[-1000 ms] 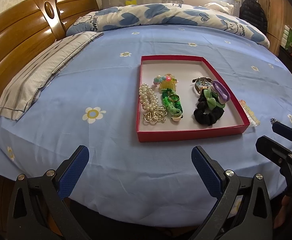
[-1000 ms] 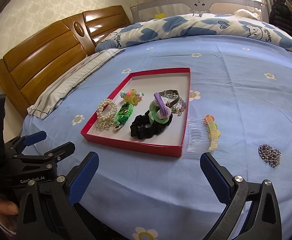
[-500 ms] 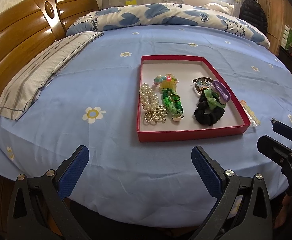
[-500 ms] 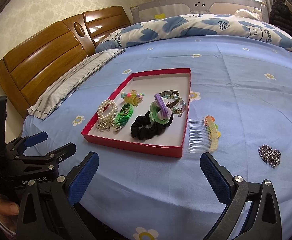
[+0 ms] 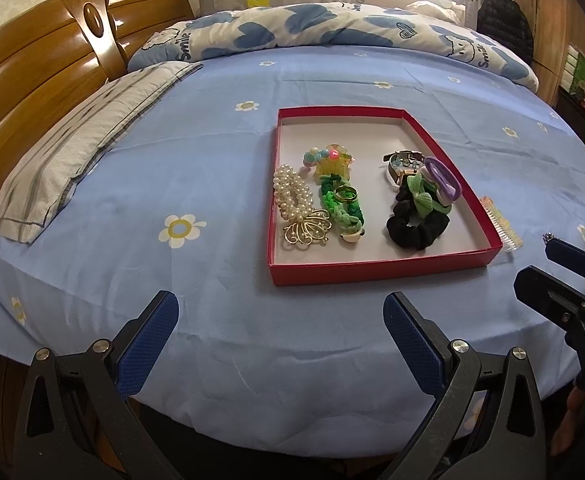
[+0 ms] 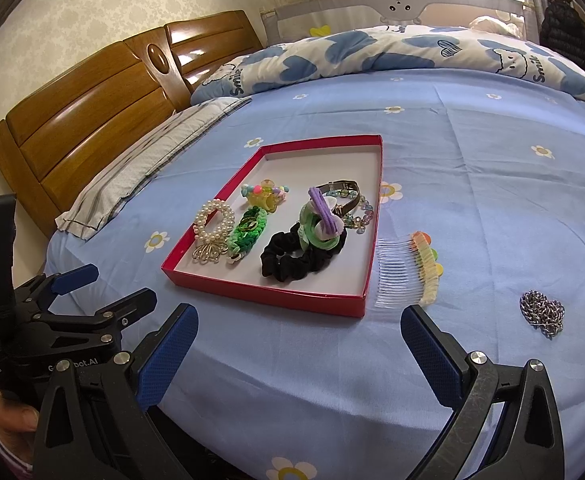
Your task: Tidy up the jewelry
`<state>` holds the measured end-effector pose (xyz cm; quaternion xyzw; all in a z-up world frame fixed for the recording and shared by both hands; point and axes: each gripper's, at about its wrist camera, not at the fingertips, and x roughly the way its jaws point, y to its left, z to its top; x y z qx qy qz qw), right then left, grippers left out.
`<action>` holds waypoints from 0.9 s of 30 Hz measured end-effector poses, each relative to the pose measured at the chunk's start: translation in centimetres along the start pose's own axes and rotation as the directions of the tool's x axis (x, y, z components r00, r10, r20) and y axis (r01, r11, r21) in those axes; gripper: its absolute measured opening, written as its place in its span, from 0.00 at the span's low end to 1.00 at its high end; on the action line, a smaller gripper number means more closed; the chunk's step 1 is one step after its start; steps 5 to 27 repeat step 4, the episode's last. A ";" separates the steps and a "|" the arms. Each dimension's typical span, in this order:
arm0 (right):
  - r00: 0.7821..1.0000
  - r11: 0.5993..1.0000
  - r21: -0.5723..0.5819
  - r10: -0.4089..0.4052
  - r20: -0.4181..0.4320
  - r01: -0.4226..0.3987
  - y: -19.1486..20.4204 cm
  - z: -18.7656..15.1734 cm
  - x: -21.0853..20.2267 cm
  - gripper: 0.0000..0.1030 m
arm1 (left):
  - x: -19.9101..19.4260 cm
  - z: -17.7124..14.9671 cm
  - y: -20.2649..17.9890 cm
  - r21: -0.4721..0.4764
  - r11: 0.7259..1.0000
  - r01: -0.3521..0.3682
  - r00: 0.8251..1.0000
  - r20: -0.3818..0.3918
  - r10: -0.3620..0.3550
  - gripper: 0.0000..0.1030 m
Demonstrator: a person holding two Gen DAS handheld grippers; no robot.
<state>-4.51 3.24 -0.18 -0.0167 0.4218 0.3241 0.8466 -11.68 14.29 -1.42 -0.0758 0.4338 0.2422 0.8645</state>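
A red tray (image 5: 376, 271) (image 6: 260, 290) lies on the blue bed sheet. It holds a pearl bracelet (image 5: 292, 196), a gold brooch (image 5: 306, 233), a green braided band (image 5: 342, 210), a yellow clip (image 5: 330, 164), a watch (image 5: 400, 164) and a black scrunchie (image 5: 414, 228) with green and purple ties. A clear hair comb (image 6: 410, 270) and a silver chain (image 6: 542, 312) lie on the sheet right of the tray. My left gripper (image 5: 280, 336) is open and empty, near the bed's front edge. My right gripper (image 6: 298, 344) is open and empty, before the tray's near right corner.
A striped pillow (image 5: 80, 148) lies at the left by the wooden headboard (image 5: 32, 68). A folded quilt (image 5: 332, 32) lies across the far side of the bed. The bed's front edge drops off just ahead of both grippers.
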 end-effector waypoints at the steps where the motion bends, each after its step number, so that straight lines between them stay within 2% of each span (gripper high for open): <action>1: 1.000 1.000 0.001 0.001 0.000 -0.001 -0.1 0.0 0.0 0.99 | 0.1 0.0 0.0 0.001 1.000 0.002 1.000 -0.002 -0.002 1.00; 27: 1.000 1.000 0.004 0.002 -0.002 -0.002 -0.1 0.1 0.1 0.99 | 0.3 0.2 -0.2 0.000 1.000 0.008 1.000 -0.008 -0.008 1.00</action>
